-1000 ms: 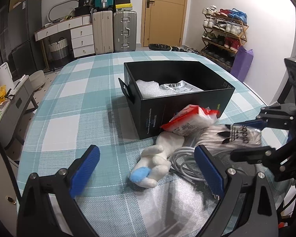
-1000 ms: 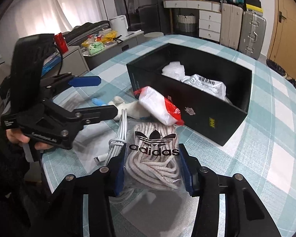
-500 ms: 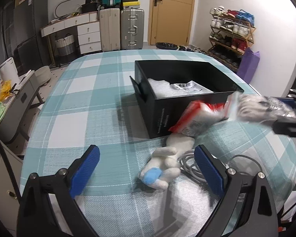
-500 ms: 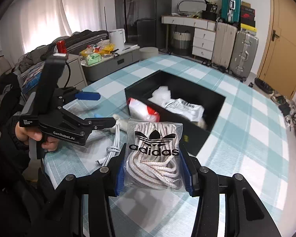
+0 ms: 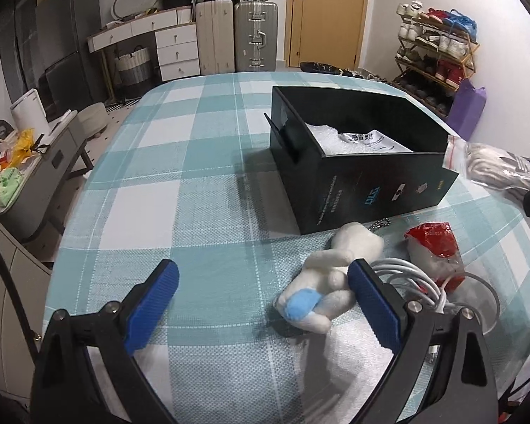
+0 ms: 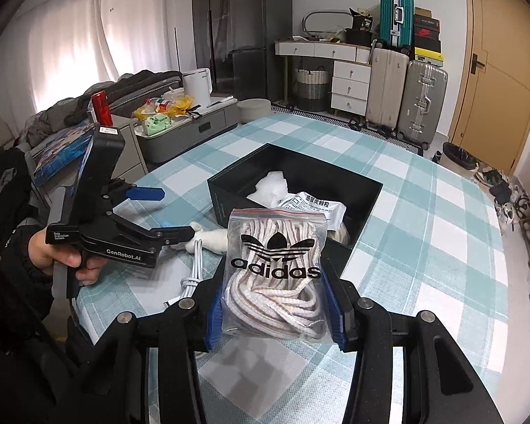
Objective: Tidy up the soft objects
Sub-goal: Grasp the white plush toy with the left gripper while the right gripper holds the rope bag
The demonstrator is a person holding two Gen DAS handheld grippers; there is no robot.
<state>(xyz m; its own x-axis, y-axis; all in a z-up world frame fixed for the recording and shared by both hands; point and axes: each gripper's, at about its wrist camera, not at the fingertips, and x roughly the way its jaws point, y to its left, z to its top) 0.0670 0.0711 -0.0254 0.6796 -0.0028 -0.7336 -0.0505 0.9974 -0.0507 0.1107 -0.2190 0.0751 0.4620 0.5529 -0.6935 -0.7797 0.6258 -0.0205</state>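
My right gripper is shut on a clear adidas bag of shoelaces and holds it in the air near the black box; the bag also shows at the right edge of the left wrist view. The black box holds bubble wrap and a white printed packet. My left gripper is open and empty, low over the table. A white plush toy with a blue patch, a red-and-white packet and a white cable lie in front of the box.
The table has a teal checked cloth and a clear plastic sheet at the near edge. Suitcases, drawers and a shoe rack stand around the room. A low grey cabinet stands left of the table.
My right gripper lifted the bag of laces off the table and carried it up beside the box. The red-and-white packet dropped flat onto the table. My left gripper stayed open.
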